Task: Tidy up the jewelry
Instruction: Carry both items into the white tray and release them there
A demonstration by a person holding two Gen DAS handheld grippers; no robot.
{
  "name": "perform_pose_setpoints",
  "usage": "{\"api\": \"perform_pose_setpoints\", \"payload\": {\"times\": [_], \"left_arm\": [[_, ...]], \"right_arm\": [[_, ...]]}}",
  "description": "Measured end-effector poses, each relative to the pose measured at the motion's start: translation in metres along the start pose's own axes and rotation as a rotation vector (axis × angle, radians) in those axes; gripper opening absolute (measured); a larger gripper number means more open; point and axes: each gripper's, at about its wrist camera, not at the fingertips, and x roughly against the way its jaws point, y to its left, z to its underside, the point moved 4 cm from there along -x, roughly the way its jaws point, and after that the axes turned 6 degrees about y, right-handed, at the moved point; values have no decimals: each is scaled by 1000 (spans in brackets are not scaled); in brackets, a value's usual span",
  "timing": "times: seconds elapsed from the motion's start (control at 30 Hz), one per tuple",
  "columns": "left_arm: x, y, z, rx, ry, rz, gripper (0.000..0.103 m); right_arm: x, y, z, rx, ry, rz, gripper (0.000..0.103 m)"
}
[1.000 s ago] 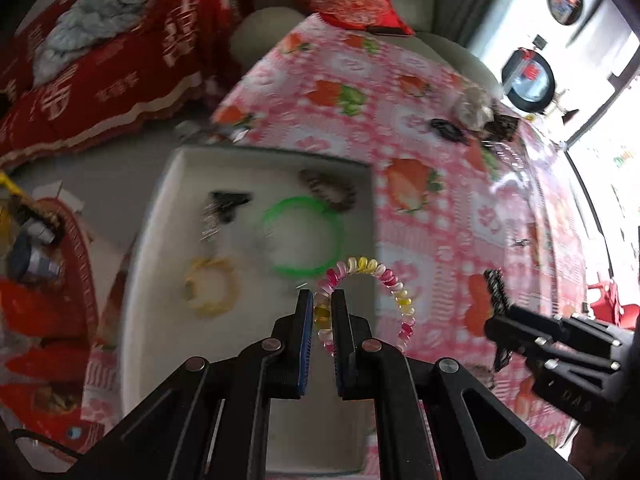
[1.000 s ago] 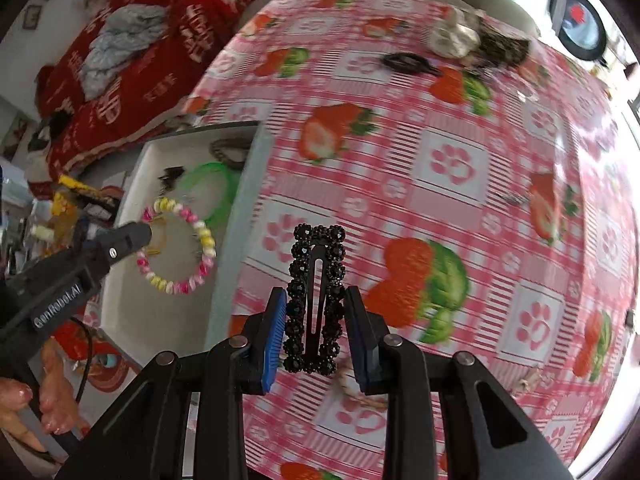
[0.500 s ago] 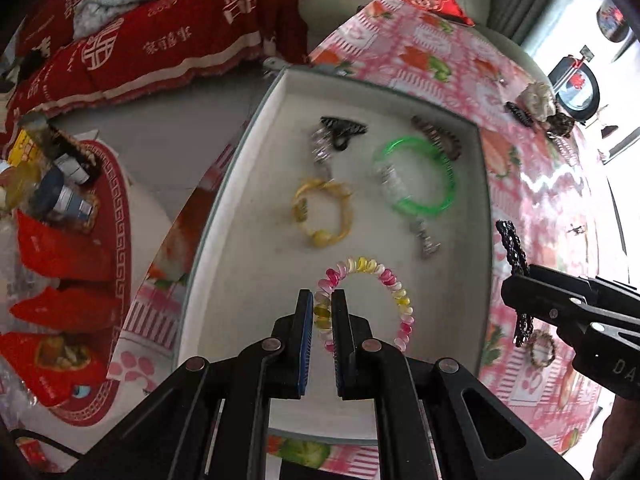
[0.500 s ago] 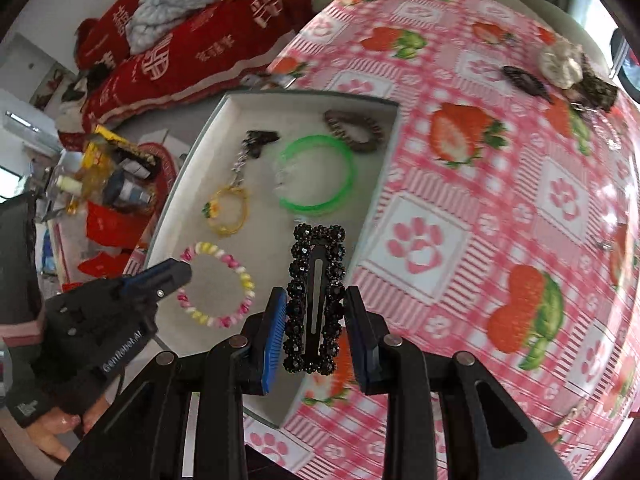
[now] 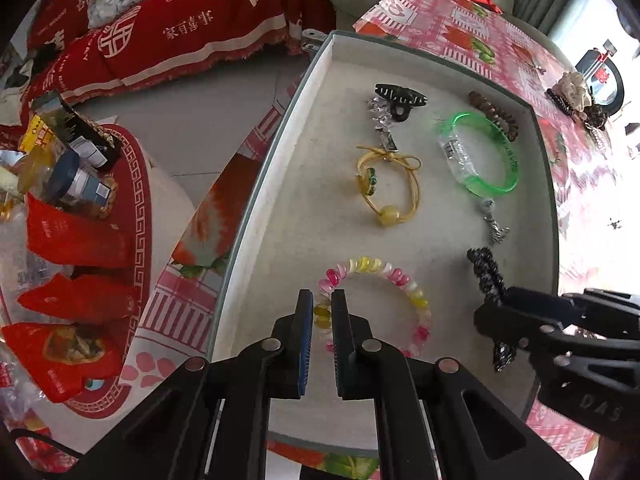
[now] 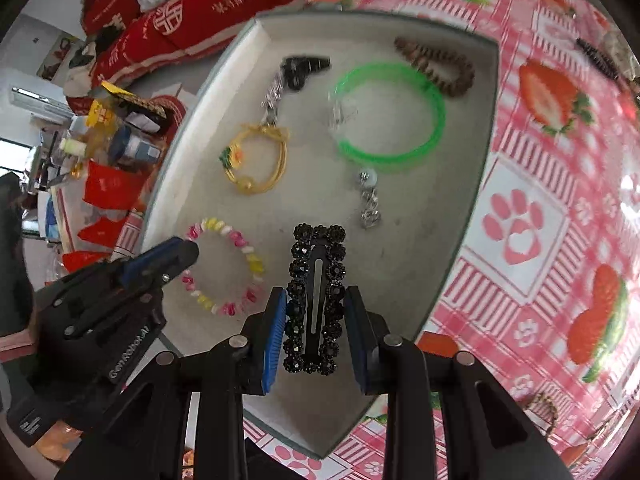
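Observation:
My left gripper (image 5: pixel 322 316) is shut on a pink-and-yellow spiral hair tie (image 5: pixel 404 282) and holds it over the near part of a shallow grey tray (image 5: pixel 276 208). My right gripper (image 6: pixel 316 320) is shut on a black beaded hair clip (image 6: pixel 316 264), held over the tray's near right part; the clip also shows in the left wrist view (image 5: pixel 486 276). In the tray lie a green bangle (image 5: pixel 508 160), a yellow cord bracelet (image 5: pixel 412 196), a black claw clip (image 5: pixel 400 98), a brown spiral tie (image 5: pixel 496 114) and a small silver charm (image 5: pixel 494 224).
The tray sits at the edge of a table with a pink strawberry cloth (image 6: pixel 540 184). More hair pieces (image 5: pixel 572 94) lie at the far end of the table. To the left, below the table, a stool holds red packets and jars (image 5: pixel 68 208); a red-covered sofa (image 5: pixel 160 28) stands behind.
Both grippers have moved left from above the tablecloth to over the tray and come lower, each still holding its item. The tray now fills both views.

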Motion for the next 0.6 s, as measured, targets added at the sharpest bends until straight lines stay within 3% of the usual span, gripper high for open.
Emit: {"api": "perform_pose_setpoints", "payload": {"times": [0.6], "left_arm": [[-13,-3,-31,-41,-26,-46,16]], "right_arm": [[-3,-9,-29,21,-23,92,32]]}}
